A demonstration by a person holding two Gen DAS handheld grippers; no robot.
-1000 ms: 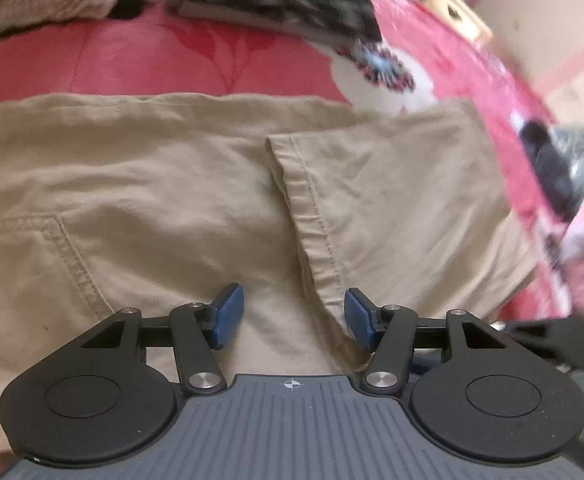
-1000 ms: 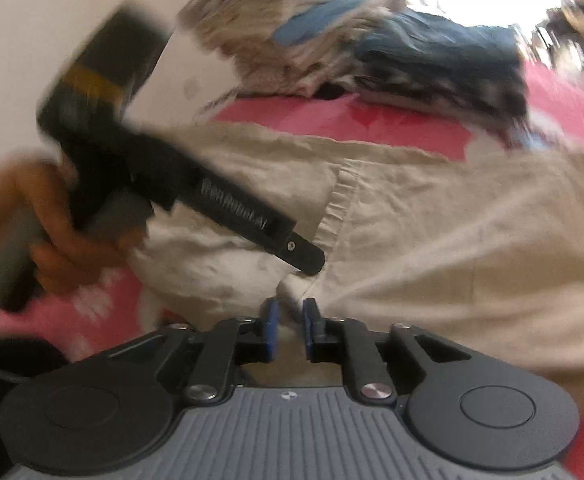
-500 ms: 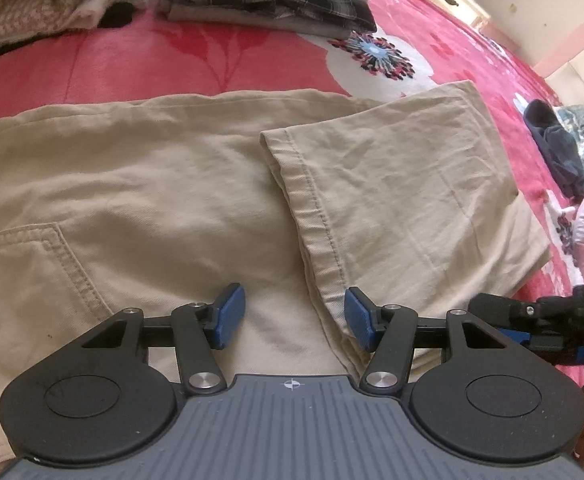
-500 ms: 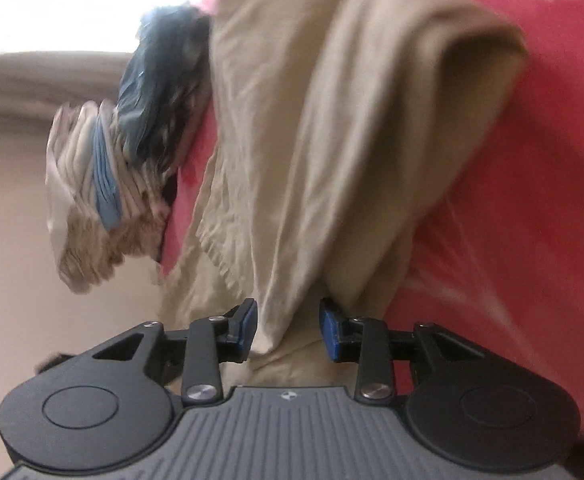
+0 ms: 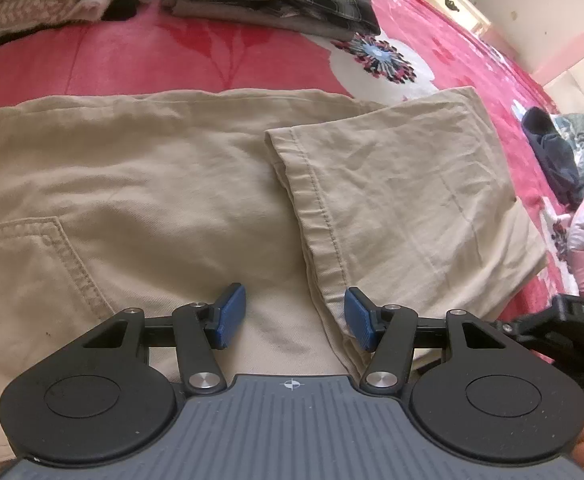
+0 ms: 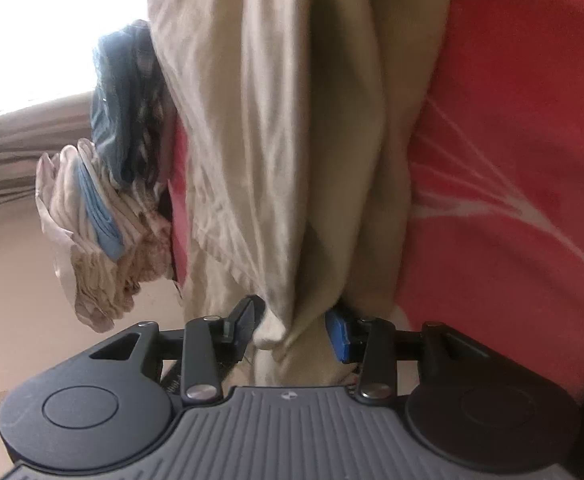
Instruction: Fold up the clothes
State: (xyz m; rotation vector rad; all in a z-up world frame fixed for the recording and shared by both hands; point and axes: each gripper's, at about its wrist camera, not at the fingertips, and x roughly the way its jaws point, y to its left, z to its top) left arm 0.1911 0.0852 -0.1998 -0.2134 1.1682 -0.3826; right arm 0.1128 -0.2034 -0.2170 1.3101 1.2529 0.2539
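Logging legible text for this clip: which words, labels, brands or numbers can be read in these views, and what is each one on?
"DAS": pale letters, cut off by the frame edge, on the black body of the right gripper, seen from the left wrist.
Pale lettering under the left finger in the right wrist view: too hidden to read.
Nothing else carries text.

Readable text, two partial items only.

1. Pale letters "DAS", cut off by the frame edge, on a black tool body [image 5: 580, 320] at the right edge of the left wrist view.
2. Pale letters, partly hidden behind a finger link, on a black bar [image 6: 174, 384] at lower left of the right wrist view; too little shows to read them.

Clothes and bed cover carry no legible text.
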